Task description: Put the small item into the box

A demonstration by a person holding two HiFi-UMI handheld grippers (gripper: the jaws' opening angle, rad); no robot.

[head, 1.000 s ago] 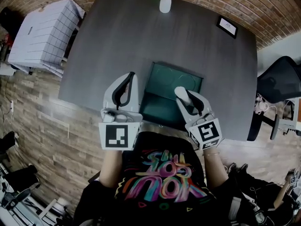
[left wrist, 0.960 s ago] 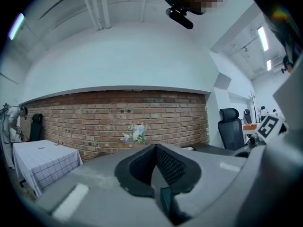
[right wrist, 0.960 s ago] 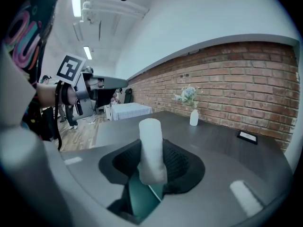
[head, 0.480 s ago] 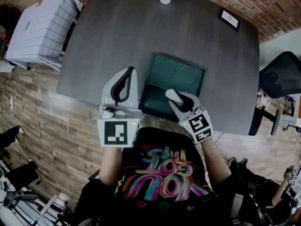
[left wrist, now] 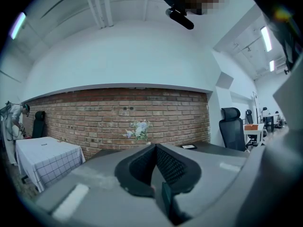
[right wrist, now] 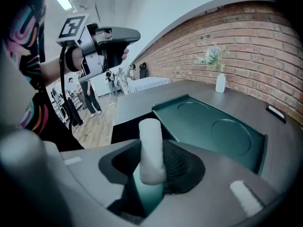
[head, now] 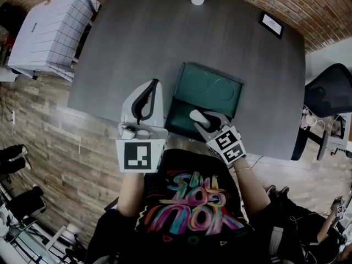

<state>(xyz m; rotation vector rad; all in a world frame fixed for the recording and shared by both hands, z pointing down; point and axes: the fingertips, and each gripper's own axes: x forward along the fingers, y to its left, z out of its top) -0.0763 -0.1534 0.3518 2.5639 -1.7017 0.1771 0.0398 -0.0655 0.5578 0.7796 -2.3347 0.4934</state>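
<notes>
Lowered and tipped further down since a second ago, the right tool (head: 198, 117) now hangs over the near edge of the green box (head: 212, 89) on the worktop (head: 137, 37). Its jaws are clamped on the small white roll (right wrist: 150, 148), which stands upright between them. The left tool (head: 149, 92) hovers beside the box, jaws together and empty. The pickup looks done; setting the roll inside and releasing it remain.

Box (head: 212, 89) near edge behind right tool (head: 198, 117), picture frame (head: 273, 25) print too small
</notes>
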